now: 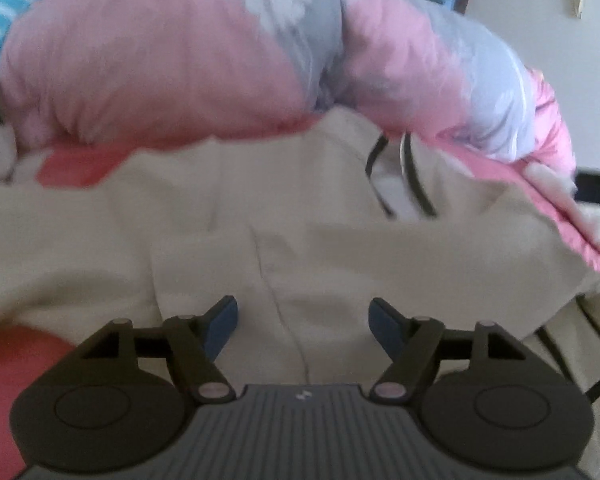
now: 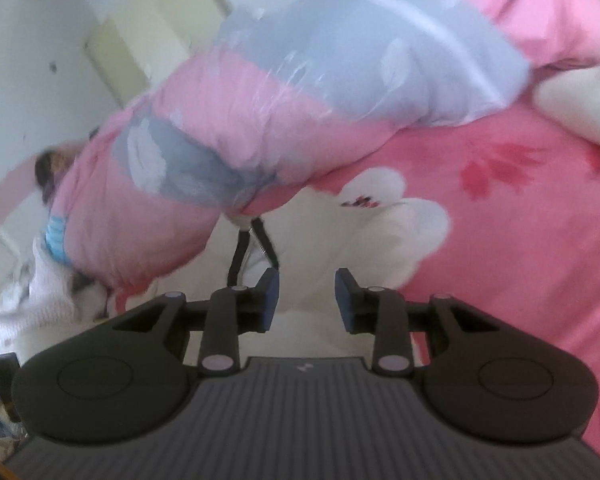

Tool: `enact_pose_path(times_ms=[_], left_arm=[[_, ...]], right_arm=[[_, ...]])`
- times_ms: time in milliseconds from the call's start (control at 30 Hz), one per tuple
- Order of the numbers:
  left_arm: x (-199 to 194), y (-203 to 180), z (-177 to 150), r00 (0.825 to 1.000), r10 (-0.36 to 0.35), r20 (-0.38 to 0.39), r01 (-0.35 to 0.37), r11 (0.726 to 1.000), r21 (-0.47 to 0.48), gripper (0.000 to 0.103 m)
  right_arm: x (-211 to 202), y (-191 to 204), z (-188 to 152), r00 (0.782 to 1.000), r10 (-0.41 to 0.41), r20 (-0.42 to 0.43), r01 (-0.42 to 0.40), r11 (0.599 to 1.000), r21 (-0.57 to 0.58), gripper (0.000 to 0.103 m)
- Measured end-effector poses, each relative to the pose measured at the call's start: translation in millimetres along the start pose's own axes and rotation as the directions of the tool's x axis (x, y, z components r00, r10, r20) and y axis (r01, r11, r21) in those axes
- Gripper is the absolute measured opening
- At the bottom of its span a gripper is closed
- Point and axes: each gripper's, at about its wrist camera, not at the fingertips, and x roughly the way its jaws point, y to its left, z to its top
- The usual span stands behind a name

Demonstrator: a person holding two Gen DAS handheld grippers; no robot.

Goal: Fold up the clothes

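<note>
left wrist view: the left gripper (image 1: 302, 322) stands wide apart, gripping nothing, above the cream garment (image 1: 260, 240), which spreads from 9 to 3 o'clock over the pink sheet (image 1: 68, 170). it looks soft, light and limp; a hem or the dark-trimmed neck opening at 1 o'clock should give good hold. blur hides the seams.

right wrist view: the right gripper (image 2: 306, 300) is parted, empty. the quilt (image 2: 300, 100) at 12 o'clock covers part of the garment.

Beige garment (image 1: 300, 216) w/ black drawcords lying spread, creased, on pink sheet, its top edge touching rolled pink quilt.
</note>
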Motion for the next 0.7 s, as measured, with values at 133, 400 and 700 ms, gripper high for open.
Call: enact_pose_path(times_ms=[133, 400, 700], left_arm=[[-8, 7, -9, 0.999, -0.031, 0.033, 0.031, 0.999, 0.008, 0.074], [-6, 16, -11, 0.994, -0.109, 0.022, 0.109, 0.994, -0.003, 0.086], [-4, 13, -13, 0.991, -0.129, 0.024, 0.129, 0.992, 0.009, 0.093]], right_arm=[[59, 4, 24, 0.989, -0.014, -0.144, 0.021, 0.998, 0.051, 0.035], [167, -10, 54, 0.869, -0.247, -0.429, 0.321, 0.941, 0.109, 0.038], [197, 13, 47, 0.784, -0.412, -0.465, 0.444, 0.895, -0.043, 0.034]])
